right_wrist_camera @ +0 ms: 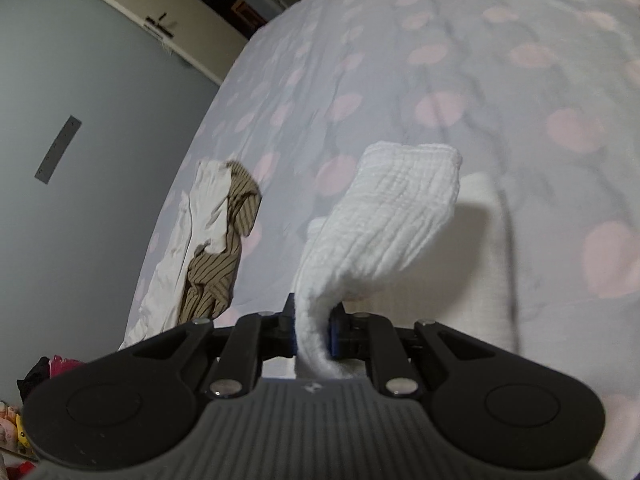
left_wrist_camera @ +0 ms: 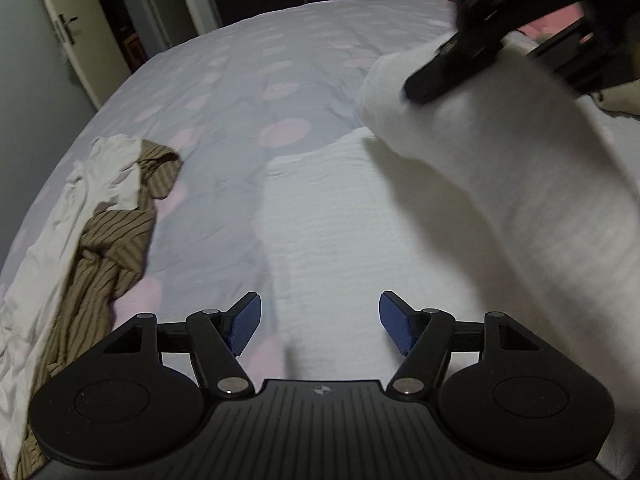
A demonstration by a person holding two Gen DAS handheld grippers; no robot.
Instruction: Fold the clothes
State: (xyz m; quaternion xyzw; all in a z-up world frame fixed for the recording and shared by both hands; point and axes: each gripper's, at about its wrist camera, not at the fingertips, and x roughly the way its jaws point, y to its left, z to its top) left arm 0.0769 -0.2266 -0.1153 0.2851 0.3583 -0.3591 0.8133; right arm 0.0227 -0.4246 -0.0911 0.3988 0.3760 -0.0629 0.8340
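A white crinkled cloth [left_wrist_camera: 340,248] lies on the bed in front of me. My right gripper [right_wrist_camera: 313,334] is shut on one end of this white cloth [right_wrist_camera: 384,224] and holds it lifted and curled above the bed. In the left wrist view the right gripper [left_wrist_camera: 444,76] appears at upper right, with the raised cloth part [left_wrist_camera: 500,152] hanging below it. My left gripper [left_wrist_camera: 320,326] is open and empty, low over the flat part of the cloth.
A brown striped garment [left_wrist_camera: 116,248] and a white garment [left_wrist_camera: 72,200] lie crumpled at the left of the bed; both also show in the right wrist view [right_wrist_camera: 216,256]. The bed cover [left_wrist_camera: 240,80] is grey with pink spots. A door [left_wrist_camera: 68,28] stands beyond.
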